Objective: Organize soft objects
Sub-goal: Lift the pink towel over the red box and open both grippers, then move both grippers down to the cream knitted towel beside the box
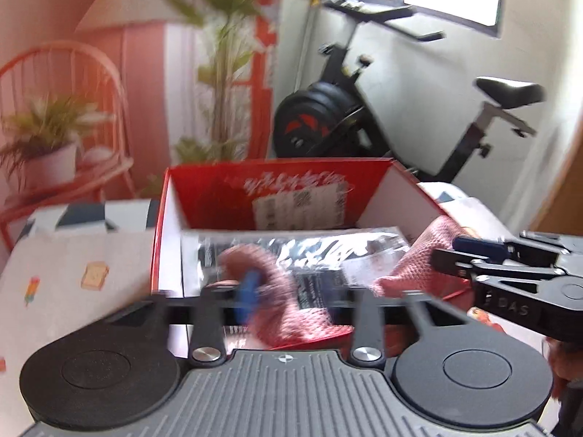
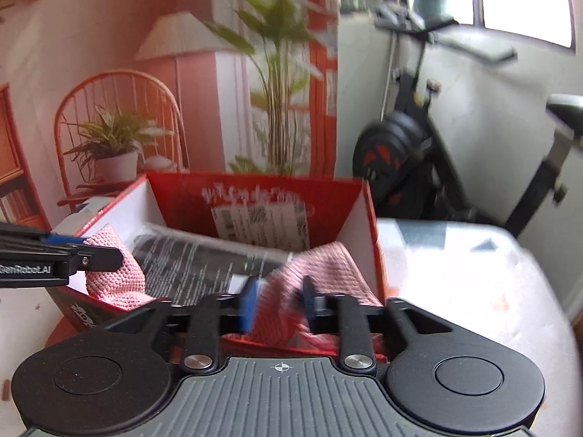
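A pink knitted cloth [image 1: 280, 291] hangs over the near edge of an open red cardboard box [image 1: 277, 185] on the bed. My left gripper [image 1: 255, 291] is shut on the cloth's left end; motion blur hides the fingers' detail. My right gripper [image 2: 278, 302] is shut on the cloth's right end [image 2: 320, 273]. It shows in the left wrist view [image 1: 466, 251] at the right. The left gripper shows in the right wrist view [image 2: 91, 255] at the left, on the cloth's other end [image 2: 116, 276]. A clear plastic bag with black print [image 2: 196, 258] lies inside the box under the cloth.
The box [image 2: 255, 200] stands on a bed with a white printed cover [image 1: 73, 276]. Behind it are a black exercise bike [image 1: 382, 116], a tall plant [image 1: 226, 65], and an orange chair holding a potted plant [image 2: 113, 145]. White bedding [image 2: 473, 276] spreads to the right.
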`<act>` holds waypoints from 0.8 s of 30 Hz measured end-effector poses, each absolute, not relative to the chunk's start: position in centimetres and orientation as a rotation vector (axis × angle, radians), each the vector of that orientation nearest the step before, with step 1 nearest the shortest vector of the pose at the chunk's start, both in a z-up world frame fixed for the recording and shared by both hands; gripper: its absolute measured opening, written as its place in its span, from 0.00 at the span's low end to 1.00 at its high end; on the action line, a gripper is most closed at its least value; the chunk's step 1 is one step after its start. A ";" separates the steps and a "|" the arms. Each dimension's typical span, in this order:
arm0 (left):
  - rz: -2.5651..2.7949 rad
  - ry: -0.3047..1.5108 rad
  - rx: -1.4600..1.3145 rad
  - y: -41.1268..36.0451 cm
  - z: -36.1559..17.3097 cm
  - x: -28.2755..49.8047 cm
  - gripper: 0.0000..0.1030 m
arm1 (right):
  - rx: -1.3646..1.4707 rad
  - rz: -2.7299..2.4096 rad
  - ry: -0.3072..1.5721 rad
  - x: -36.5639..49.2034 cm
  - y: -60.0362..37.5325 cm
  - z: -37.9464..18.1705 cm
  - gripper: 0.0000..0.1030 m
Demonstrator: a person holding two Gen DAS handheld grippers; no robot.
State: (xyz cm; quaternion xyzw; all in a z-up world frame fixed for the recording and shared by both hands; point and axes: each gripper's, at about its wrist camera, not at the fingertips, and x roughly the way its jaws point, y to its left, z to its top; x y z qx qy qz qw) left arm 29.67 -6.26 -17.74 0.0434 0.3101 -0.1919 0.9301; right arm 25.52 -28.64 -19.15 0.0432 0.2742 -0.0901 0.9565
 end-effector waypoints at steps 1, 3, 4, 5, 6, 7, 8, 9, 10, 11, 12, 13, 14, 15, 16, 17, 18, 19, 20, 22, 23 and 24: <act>-0.393 0.612 0.107 -6.3 -17.4 29.2 0.65 | 0.065 -0.182 0.539 25.1 -28.3 -19.0 0.40; -0.394 0.583 0.136 -6.3 -16.7 28.3 0.69 | 0.036 -0.177 0.518 24.5 -27.7 -18.7 0.47; -0.394 0.578 0.141 -6.3 -16.4 27.9 0.72 | 0.032 -0.173 0.511 24.2 -27.5 -18.4 0.51; -0.391 0.577 0.139 -6.1 -16.2 27.6 0.75 | 0.030 -0.168 0.503 23.8 -27.2 -18.3 0.54; -0.386 0.576 0.137 -6.0 -16.1 27.2 0.77 | 0.028 -0.163 0.497 23.4 -26.9 -18.1 0.55; -0.379 0.574 0.134 -5.7 -16.0 26.7 0.80 | 0.028 -0.160 0.492 23.0 -26.6 -18.0 0.60; -0.372 0.574 0.133 -5.5 -15.9 26.3 0.82 | 0.028 -0.157 0.488 22.6 -26.3 -17.9 0.65; -0.365 0.574 0.130 -5.2 -15.9 25.9 0.82 | 0.031 -0.153 0.484 22.1 -25.9 -17.8 0.67; -0.358 0.574 0.124 -4.9 -15.9 25.4 0.84 | 0.037 -0.152 0.480 21.6 -25.6 -17.7 0.74; -0.352 0.577 0.113 -4.4 -15.9 24.8 0.85 | 0.046 -0.152 0.477 21.0 -25.4 -17.7 0.84; -0.348 0.579 0.100 -4.0 -16.0 24.4 0.85 | 0.057 -0.154 0.474 20.5 -25.2 -17.8 0.89; -0.341 0.581 0.088 -3.5 -16.2 23.9 0.86 | 0.067 -0.157 0.468 20.0 -24.9 -17.9 0.95; -0.331 0.582 0.077 -3.0 -16.4 23.3 0.86 | 0.078 -0.157 0.465 19.5 -24.7 -18.0 0.96; -0.320 0.583 0.065 -2.6 -16.6 22.7 0.86 | 0.087 -0.153 0.467 19.0 -24.5 -18.2 0.97; -0.313 0.588 0.054 -2.2 -16.9 22.1 0.86 | 0.095 -0.149 0.475 18.5 -24.4 -18.4 0.99; -0.306 0.596 0.046 -1.8 -17.2 21.6 0.87 | 0.099 -0.148 0.481 18.1 -24.2 -18.7 0.99; -0.298 0.607 0.038 -1.4 -17.6 21.1 0.87 | 0.103 -0.147 0.486 17.7 -24.0 -19.1 0.99; -0.293 0.619 0.030 -1.1 -18.0 20.6 0.87 | 0.106 -0.147 0.492 17.2 -23.8 -19.6 0.99; -0.289 0.633 0.022 -0.9 -18.5 20.3 0.87 | 0.112 -0.148 0.502 16.7 -23.7 -20.1 0.99; -0.282 0.669 0.003 -0.4 -19.7 19.7 0.87 | 0.133 -0.147 0.524 15.8 -23.5 -21.2 1.00; -0.280 0.692 -0.010 -0.3 -20.4 19.4 0.87 | 0.146 -0.146 0.538 15.5 -23.5 -21.9 1.00; -0.277 0.712 -0.022 0.0 -21.1 19.2 0.86 | 0.156 -0.152 0.554 15.1 -23.4 -22.6 1.00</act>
